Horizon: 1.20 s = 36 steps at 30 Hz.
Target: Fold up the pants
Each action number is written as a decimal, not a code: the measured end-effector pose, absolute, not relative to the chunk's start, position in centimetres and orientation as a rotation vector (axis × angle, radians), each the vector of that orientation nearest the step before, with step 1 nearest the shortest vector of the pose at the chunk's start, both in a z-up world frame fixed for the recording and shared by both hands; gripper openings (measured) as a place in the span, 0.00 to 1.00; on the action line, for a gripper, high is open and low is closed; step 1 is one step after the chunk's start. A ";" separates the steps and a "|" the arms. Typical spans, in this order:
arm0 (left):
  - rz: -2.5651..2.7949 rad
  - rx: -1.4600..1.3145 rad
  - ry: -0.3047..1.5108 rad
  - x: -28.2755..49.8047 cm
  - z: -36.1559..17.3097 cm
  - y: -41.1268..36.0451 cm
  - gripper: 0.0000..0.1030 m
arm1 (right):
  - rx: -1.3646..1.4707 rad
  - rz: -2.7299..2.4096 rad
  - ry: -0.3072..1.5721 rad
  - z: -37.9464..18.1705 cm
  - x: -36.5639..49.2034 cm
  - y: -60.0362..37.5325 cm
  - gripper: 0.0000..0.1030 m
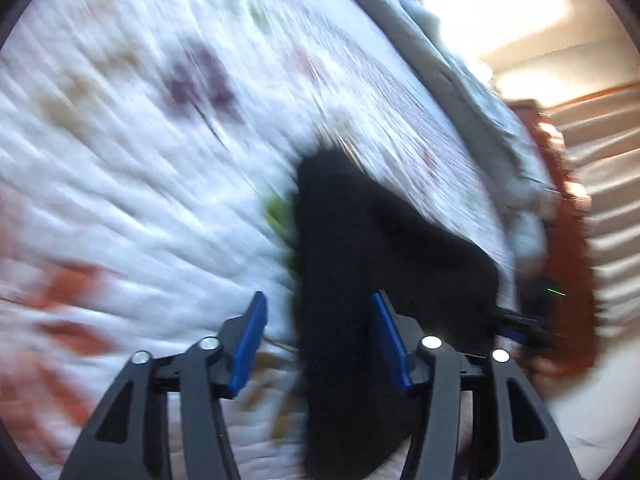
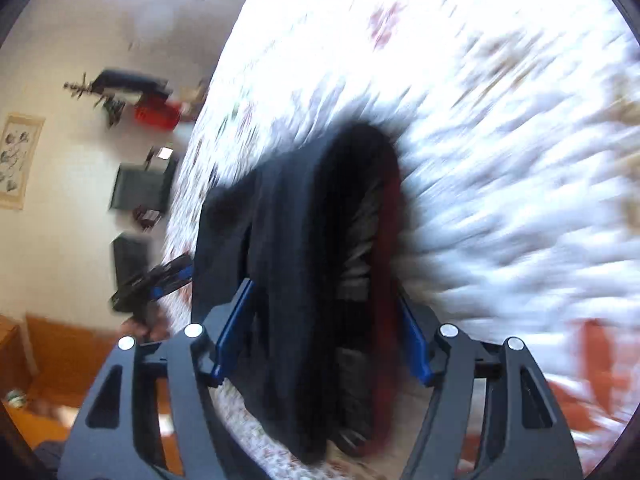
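On the flowered bedspread (image 1: 120, 168) at the left of the left wrist view, nothing of the garment shows; the cloth is bare and smeared by motion blur. Moving right, the left gripper (image 1: 320, 344) stands with its jaws parted, and the near end of the black pants (image 1: 380, 240) lies between the blue pads (image 1: 250, 340) without either pad visibly pressing on it, so you read this claw as released. Further right, at the frame edge, the other gripper shows small and dark beside the far edge of the pants.

Over in the right wrist view, the left gripper appears at the left, just beside the edge of the bundle. At centre the pants (image 2: 288, 240) lie as a narrow stack of several dark layers with a reddish lining along the right edge, running away from the camera over the bedspread (image 2: 500, 140). The right gripper (image 2: 320, 332) straddles the near end; its pads stand apart on either side of the cloth, and the blur leaves you unable to say whether they touch it. You judge it released rather than clenched.

Progress, as a judgement: the pants look doubled into a compact stack and set down, so most folding seems done. Left to do: check the edges line up, perhaps one more fold or smoothing; the blur hides the far end
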<state>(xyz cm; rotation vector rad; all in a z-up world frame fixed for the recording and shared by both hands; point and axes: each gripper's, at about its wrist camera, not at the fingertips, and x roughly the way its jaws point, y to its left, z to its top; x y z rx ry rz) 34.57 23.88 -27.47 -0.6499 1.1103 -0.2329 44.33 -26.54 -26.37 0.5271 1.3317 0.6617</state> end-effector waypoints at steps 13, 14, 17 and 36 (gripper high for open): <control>-0.570 -0.821 1.093 42.4 -28.4 18.2 0.50 | 0.787 0.756 1.288 -27.1 49.0 -23.2 0.28; -0.543 -0.824 1.111 42.4 -29.7 19.0 0.45 | 0.781 0.725 1.304 -28.0 48.7 -22.5 0.19; -0.489 -0.948 1.080 43.1 -31.5 21.3 0.38 | 0.792 0.670 1.338 -30.7 49.1 -23.3 0.00; -0.556 -1.031 0.960 29.0 -31.6 21.6 0.58 | 0.805 0.770 1.308 -30.7 38.8 -25.1 0.00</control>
